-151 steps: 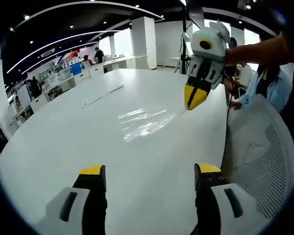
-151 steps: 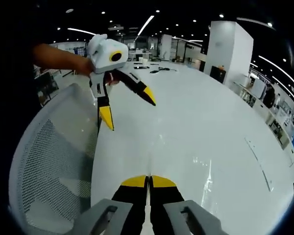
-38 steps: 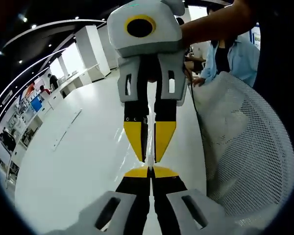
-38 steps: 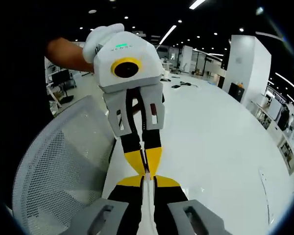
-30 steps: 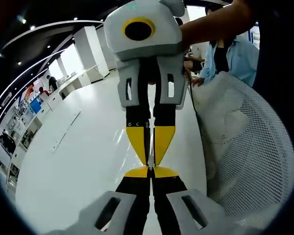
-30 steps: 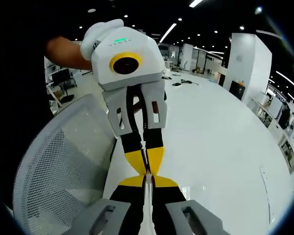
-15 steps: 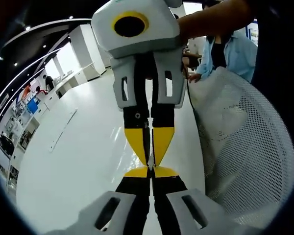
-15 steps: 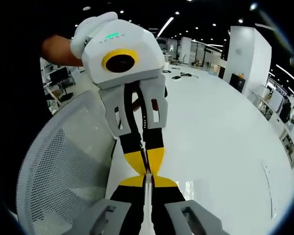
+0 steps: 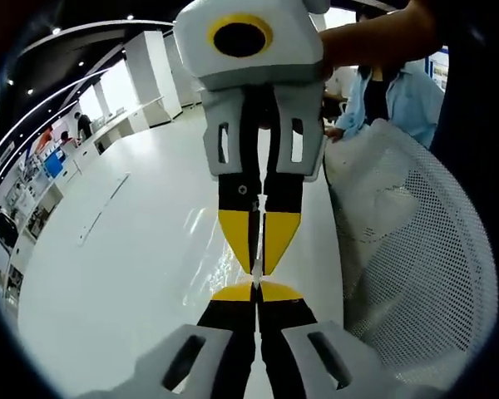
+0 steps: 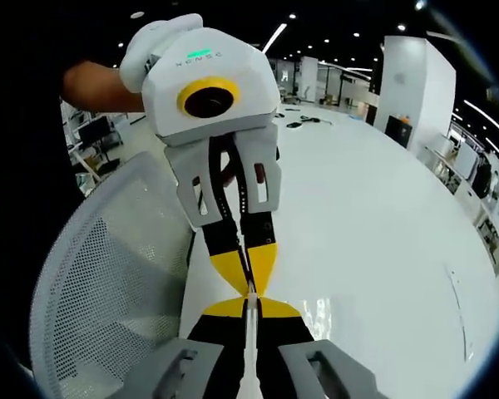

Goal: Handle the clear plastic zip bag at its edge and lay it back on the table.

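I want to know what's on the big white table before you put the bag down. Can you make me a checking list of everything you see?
Surface: white table, glossy, with a flat strip lying far off.
Job's things: clear zip bag, faint and see-through, its edge pinched where the two grippers meet tip to tip.
Clutter: small dark items at the table's far end.
Grippers: left gripper shut on the bag edge; right gripper shut on it too.
Cables: nothing seen.
Surroundings: white mesh chair, person in a blue shirt, white pillar, ceiling lights.
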